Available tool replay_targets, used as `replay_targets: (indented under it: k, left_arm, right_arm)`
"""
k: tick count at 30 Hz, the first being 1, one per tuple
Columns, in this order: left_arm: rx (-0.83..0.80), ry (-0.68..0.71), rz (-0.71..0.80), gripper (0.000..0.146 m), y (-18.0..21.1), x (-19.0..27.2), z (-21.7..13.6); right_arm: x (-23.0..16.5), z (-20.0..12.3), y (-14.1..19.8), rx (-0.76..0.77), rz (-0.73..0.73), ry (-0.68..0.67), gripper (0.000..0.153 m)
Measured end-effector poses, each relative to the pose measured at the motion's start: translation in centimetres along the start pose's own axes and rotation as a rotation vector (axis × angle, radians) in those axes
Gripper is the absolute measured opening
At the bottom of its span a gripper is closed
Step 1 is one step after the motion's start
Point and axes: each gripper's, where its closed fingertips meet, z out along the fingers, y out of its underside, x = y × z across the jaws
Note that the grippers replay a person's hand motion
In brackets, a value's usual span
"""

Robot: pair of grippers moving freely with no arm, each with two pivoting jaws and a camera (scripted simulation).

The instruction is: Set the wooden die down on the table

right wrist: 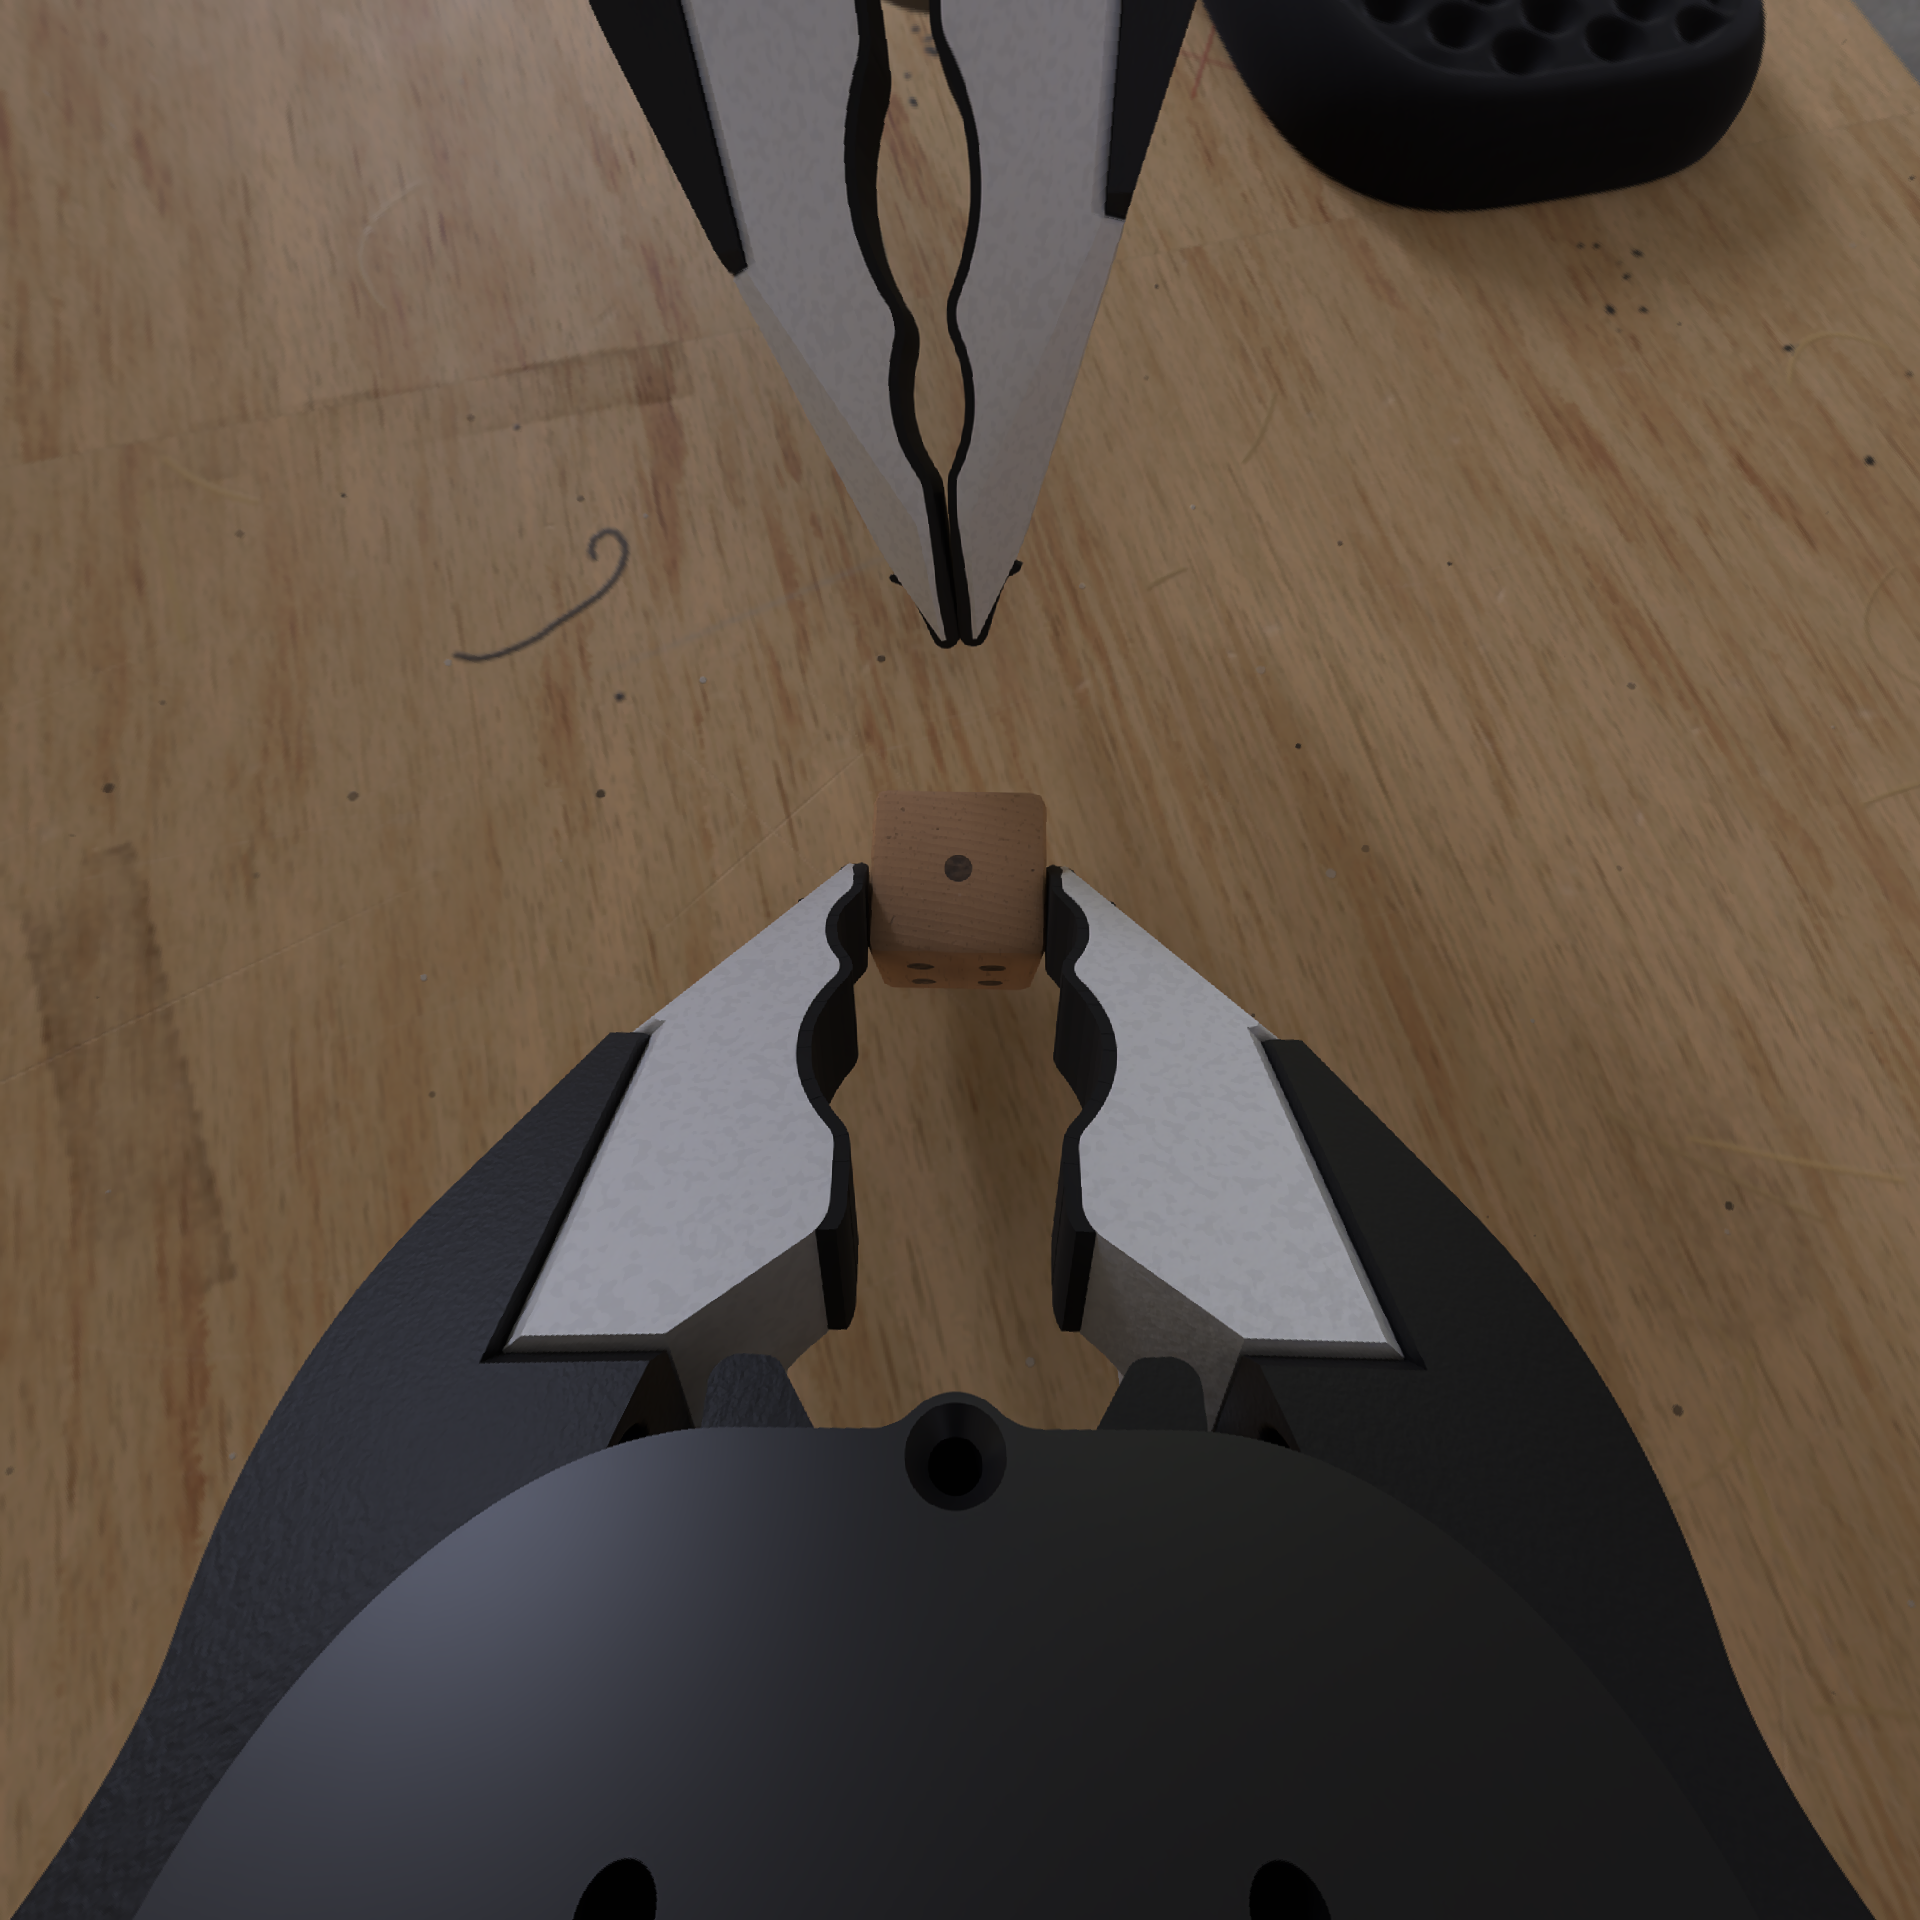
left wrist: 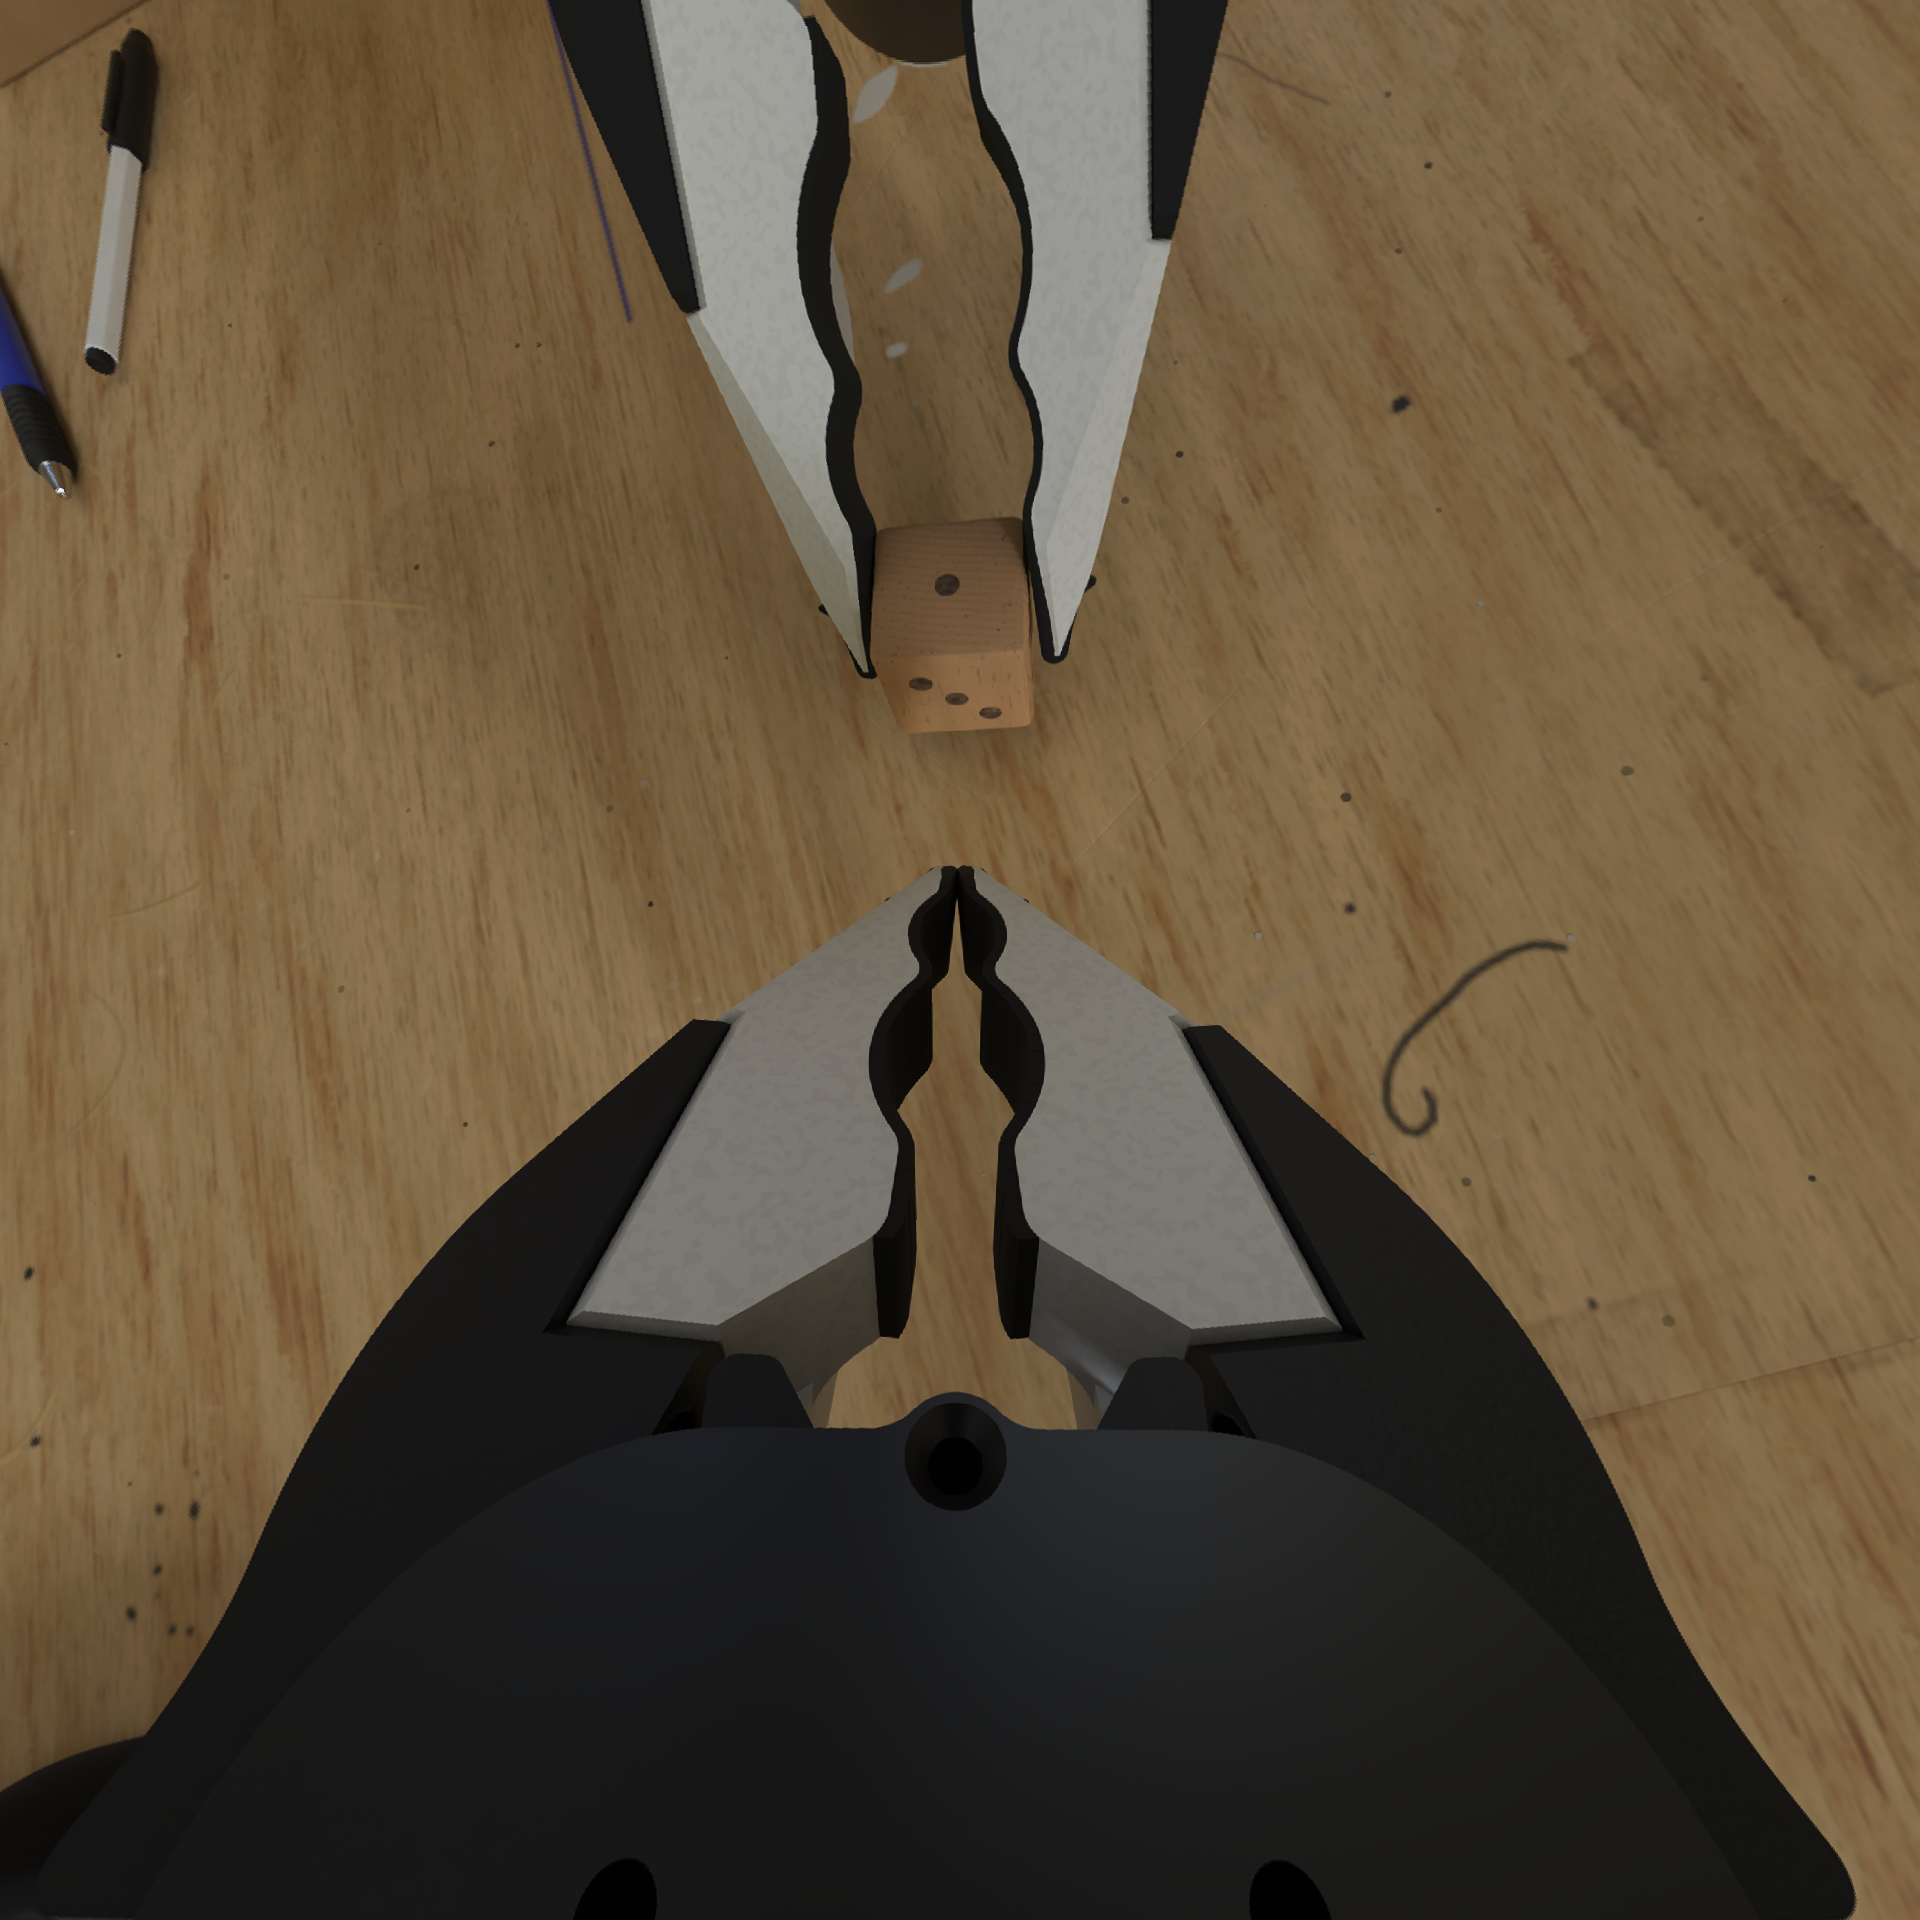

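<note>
A small wooden die point(right wrist: 958, 894) with dark pips is pinched between the fingertips of my right gripper point(right wrist: 958, 883), which is shut on it over the wooden table point(right wrist: 1455, 831). I cannot tell whether the die touches the table. In the left wrist view the same die point(left wrist: 951, 623) shows held by the right gripper point(left wrist: 961, 660), which reaches in from the top. My left gripper point(left wrist: 956, 873) is shut and empty, with its tips pointing at the die from a short distance. It also shows in the right wrist view point(right wrist: 956, 639), tip to tip with the right gripper.
A white marker with a black cap point(left wrist: 120, 208) and a blue pen point(left wrist: 31, 395) lie at the far left. A black perforated pad point(right wrist: 1507, 94) sits at the upper right. A dark curl mark point(left wrist: 1455, 1039) is drawn on the wood.
</note>
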Motion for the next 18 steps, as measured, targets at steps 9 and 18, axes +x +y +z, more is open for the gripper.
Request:
replay_targets:
  k: [9,18]
  left_arm:
    - [0.026,0.009,-0.009,0.000,0.00,-0.03,0.02]
    - [0.050,0.009,-0.031,0.000,0.01,-0.12,0.08]
  right_arm:
    - [0.04,-0.42,-0.32,0.045,0.006,-0.006,0.034]
    - [0.03,0.39,0.43,-0.026,-0.011,0.017,0.034]
